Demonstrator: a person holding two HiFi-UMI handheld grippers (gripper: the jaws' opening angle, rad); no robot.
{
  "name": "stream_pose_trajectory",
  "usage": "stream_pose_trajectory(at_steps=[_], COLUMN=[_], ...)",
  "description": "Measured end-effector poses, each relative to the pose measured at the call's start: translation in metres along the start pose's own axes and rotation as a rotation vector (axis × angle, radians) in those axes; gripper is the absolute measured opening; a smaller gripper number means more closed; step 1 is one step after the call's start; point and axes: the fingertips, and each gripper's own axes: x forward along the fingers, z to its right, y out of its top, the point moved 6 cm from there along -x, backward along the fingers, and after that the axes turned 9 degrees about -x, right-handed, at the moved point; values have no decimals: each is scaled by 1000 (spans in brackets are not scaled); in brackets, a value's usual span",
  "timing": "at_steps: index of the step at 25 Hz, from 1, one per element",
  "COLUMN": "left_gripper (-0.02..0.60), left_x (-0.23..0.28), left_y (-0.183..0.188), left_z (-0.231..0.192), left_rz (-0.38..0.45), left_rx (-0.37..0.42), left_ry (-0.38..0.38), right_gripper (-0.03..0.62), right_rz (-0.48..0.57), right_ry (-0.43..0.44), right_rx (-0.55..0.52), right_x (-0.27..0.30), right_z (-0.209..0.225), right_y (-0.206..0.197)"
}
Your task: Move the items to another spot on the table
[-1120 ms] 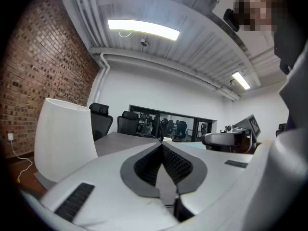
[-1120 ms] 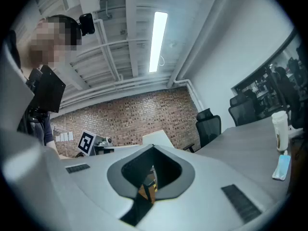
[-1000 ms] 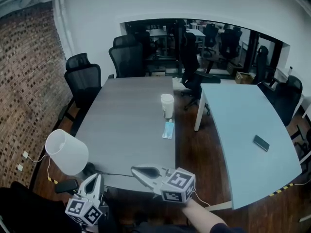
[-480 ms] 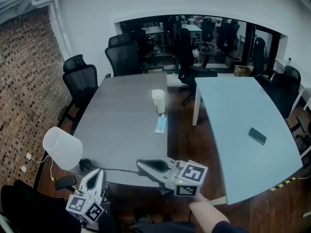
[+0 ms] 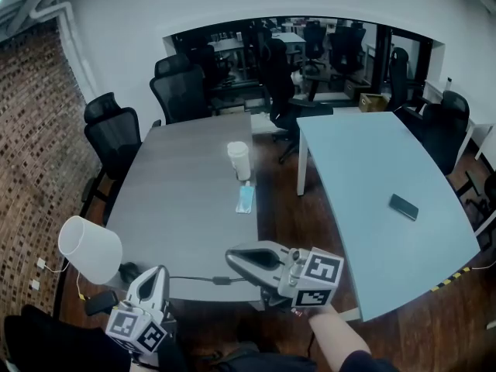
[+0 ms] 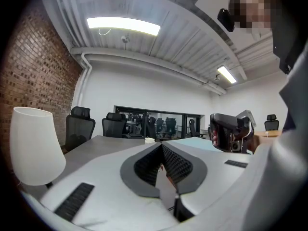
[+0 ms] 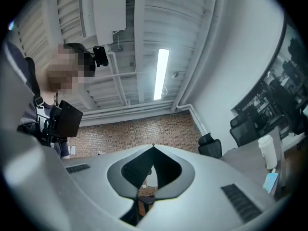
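Two things wait on the grey table (image 5: pixel 178 200): a white cup (image 5: pixel 239 160) and a flat blue thing (image 5: pixel 245 199) lying just in front of it. The blue thing may be a face mask, but it is too small to be sure. Both sit close to the table's right edge, about halfway along it and well away from the person.

Neither one has moved on the table in the last second. They only look a bit shifted because the head turned.

What did move is the right gripper (image 5: pixel 231 256). It has come up and over a little, and now hangs above the near edge of the table with its tip pointing to the left. The left gripper (image 5: pixel 159 271) is low at the near left corner, beside the white lamp (image 5: pixel 90 248).

Both tongs are squeezed tight together, and nothing is between them.

So I think the job has not really begun. The hands are lifting up to get ready. A gripper must still reach far across to the cup and open its jaws before it can take anything.

A dark phone (image 5: pixel 404 206) lies on the blue table (image 5: pixel 364 161) to the right.
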Motion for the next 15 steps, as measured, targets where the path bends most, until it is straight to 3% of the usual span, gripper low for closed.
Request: stream_pose_trajectory(at_steps=[5,11,15], left_gripper=[8,8,8], left_x=[36,79,99], left_y=[-7,-2,-1], left_z=[-10,-34,-50], left_rz=[-1,-2,-7], left_rx=[-52,-109,-126], left_ry=[-58,-141,-195], right_gripper=[0,0,0], right_rz=[-82,-267,-342], right_ry=[-105,-158,-217], right_rx=[-45,-208,-209], right_x=[-7,24,45], right_z=[23,30,39], right_y=[-2,-13,-21])
